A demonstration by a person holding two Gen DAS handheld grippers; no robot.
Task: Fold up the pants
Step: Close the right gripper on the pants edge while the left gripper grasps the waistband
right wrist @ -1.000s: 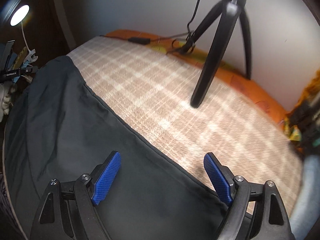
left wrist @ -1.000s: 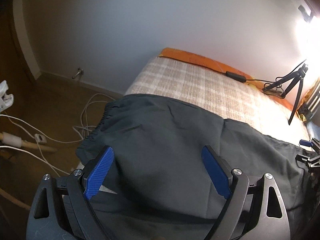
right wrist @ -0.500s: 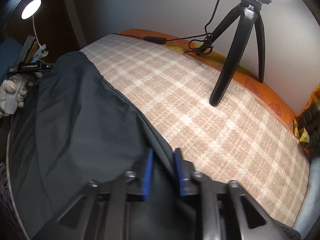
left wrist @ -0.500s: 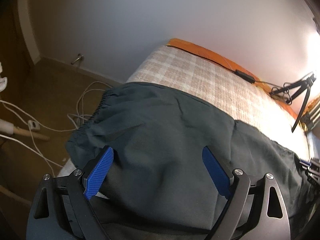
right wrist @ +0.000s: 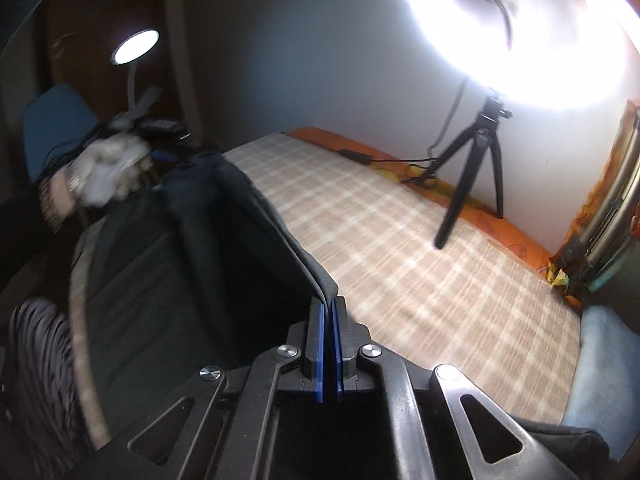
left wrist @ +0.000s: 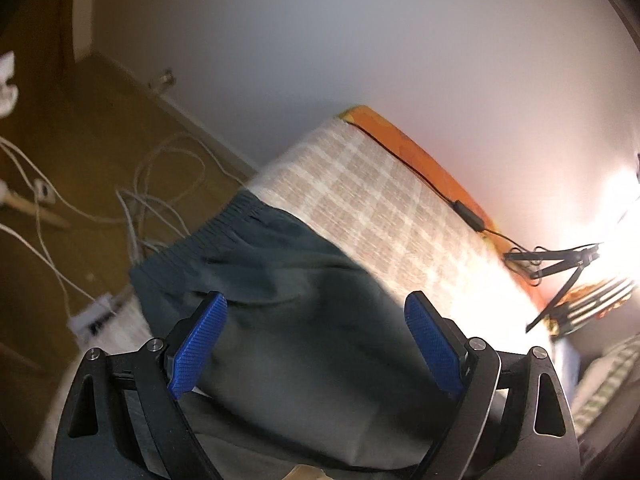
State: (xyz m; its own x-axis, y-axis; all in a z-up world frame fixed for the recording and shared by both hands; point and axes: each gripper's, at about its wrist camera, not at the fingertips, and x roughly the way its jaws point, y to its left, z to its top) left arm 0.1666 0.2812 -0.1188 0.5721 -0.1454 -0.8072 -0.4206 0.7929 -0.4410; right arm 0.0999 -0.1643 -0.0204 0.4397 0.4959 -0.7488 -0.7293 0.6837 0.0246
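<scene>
Having clamped our right gripper (right wrist: 328, 344) on the pants (right wrist: 168, 264) edge and apparently lifted it, we start the fold while our left gripper (left wrist: 316, 344) hovers, jaws apart.

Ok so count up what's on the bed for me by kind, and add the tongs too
Pants: 1, dark, edge pinched in the shut right tongs
Tripods: 1, black
Cable adapters: 1, black
Tongs: 2, the left tongs open above the pants
Total: 5
</scene>
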